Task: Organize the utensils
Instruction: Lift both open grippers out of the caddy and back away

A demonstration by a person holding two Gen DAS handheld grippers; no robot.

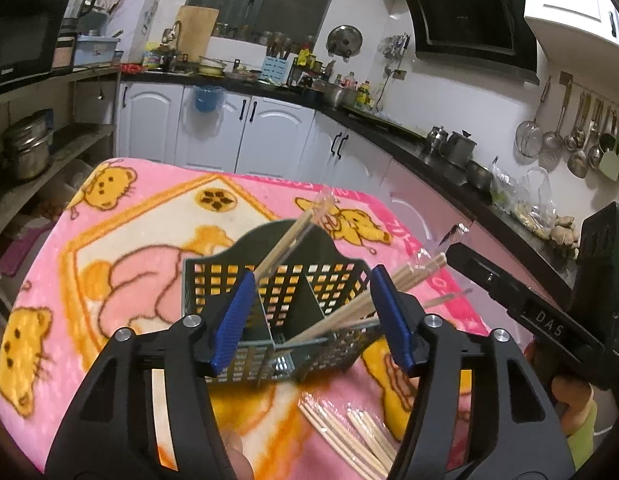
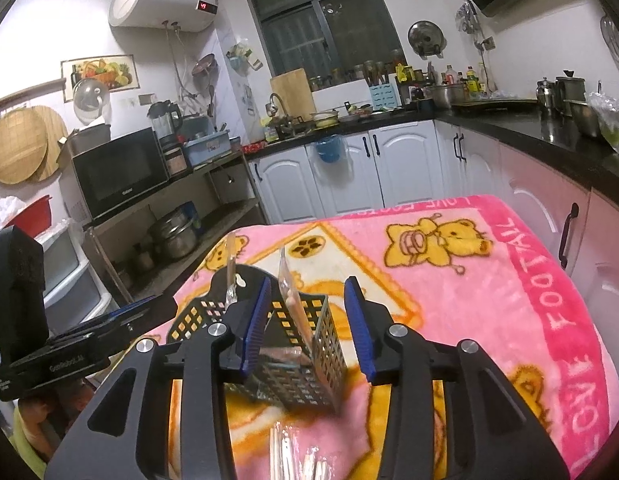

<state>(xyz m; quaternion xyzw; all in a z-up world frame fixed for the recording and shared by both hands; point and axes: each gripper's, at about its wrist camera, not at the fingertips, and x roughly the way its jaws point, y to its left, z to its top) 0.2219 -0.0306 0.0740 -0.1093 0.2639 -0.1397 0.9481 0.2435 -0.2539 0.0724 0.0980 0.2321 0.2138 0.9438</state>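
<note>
A black perforated utensil basket (image 1: 309, 280) with divided compartments stands on the pink bear blanket (image 1: 141, 240). Plastic-wrapped wooden chopsticks lean out of it: one pair (image 1: 287, 240) tilts up from the back left compartment, and another bundle (image 1: 405, 280) slants right over the rim. My left gripper (image 1: 311, 318) is open just in front of the basket, its blue pads on either side of it. My right gripper (image 2: 309, 326) is open too. A wrapped pair (image 2: 291, 292) stands between its pads without touching them. Loose chopsticks (image 1: 349, 436) lie on the blanket below.
The right gripper's black body (image 1: 541, 320) crosses the right side of the left wrist view, close to the basket. White cabinets (image 2: 389, 168) and a dark counter (image 2: 549, 132) with pots surround the table. A shelf with a microwave (image 2: 121, 172) stands to the left.
</note>
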